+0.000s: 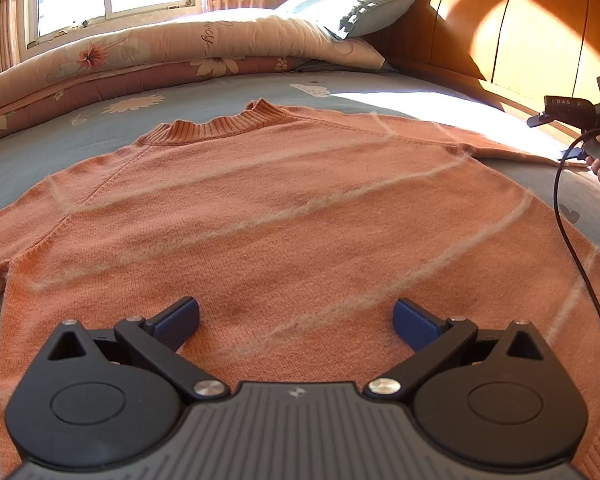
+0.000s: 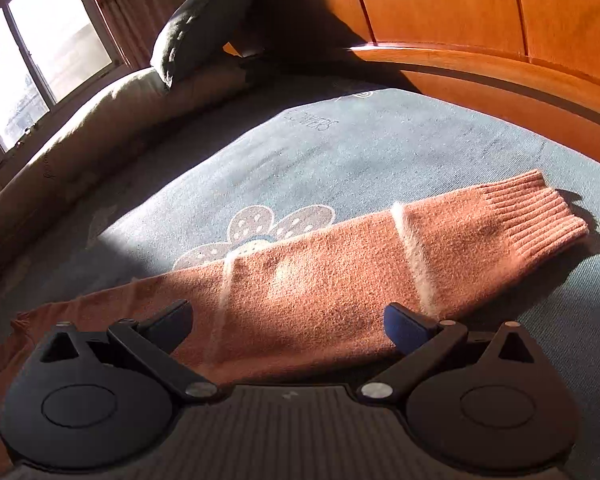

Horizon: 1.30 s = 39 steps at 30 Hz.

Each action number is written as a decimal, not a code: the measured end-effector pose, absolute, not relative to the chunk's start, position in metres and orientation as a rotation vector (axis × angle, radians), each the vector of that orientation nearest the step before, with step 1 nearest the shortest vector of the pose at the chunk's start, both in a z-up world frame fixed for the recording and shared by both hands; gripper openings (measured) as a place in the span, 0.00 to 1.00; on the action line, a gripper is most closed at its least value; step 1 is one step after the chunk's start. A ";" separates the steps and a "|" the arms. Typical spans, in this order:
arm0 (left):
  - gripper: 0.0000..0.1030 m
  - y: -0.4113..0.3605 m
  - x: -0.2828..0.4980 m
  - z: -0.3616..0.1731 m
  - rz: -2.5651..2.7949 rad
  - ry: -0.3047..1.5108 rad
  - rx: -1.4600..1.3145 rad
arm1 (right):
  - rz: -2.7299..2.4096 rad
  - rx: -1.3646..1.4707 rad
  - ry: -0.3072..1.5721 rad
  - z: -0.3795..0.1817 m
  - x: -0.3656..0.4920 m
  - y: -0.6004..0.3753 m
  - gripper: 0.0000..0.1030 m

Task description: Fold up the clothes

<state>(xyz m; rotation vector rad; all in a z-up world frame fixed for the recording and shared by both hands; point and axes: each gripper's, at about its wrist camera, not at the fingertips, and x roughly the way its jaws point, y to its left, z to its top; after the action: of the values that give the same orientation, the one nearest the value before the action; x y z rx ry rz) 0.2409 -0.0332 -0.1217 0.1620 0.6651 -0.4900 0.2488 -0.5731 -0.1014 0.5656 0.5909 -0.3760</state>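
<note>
- My left hand-held gripper [image 1: 296, 322] hangs released over the orange sweater [image 1: 284, 216], spread flat on the bed [image 1: 420, 84].
- My right hand-held gripper [image 2: 288, 322] gapes empty above its sleeve [image 2: 400, 256].

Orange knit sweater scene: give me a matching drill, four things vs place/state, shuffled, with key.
Things:
1. orange knit sweater with pale stripes
2. ribbed sleeve cuff
3. grey-blue pillow
4. left gripper

Place/state:
A. propped against the wooden headboard
B. open, nothing between its fingers
C. spread flat on the blue flowered bedsheet, collar away from the camera
D. at the sleeve's far end, toward the headboard side, ahead of the right gripper

Pairs: 1-C, 2-D, 3-A, 4-B
</note>
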 end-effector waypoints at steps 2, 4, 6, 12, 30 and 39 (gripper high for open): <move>0.99 -0.033 0.241 -0.122 -0.490 0.666 0.161 | -0.391 0.600 0.568 -0.100 0.246 -0.583 1.00; 0.99 -0.033 0.241 -0.122 -0.490 0.666 0.160 | -0.413 0.607 0.586 -0.101 0.249 -0.590 1.00; 0.99 -0.033 0.241 -0.122 -0.490 0.666 0.160 | -0.452 0.599 0.625 -0.106 0.253 -0.596 1.00; 0.99 -0.032 0.240 -0.118 -0.470 0.653 0.161 | -0.409 0.520 0.656 -0.073 0.277 -0.537 1.00; 0.99 0.001 0.260 -0.106 -0.315 0.635 0.113 | 0.271 -0.051 0.858 -0.075 0.457 -0.155 1.00; 0.99 0.018 0.272 -0.108 -0.281 0.681 0.038 | 0.166 -0.128 0.848 -0.117 0.517 -0.124 1.00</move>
<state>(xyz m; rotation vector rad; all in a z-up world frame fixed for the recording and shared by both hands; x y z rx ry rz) 0.2723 0.0180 -0.1076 0.0376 0.6812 -0.2805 0.5170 -0.1237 -0.1167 -0.1283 0.8482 0.1660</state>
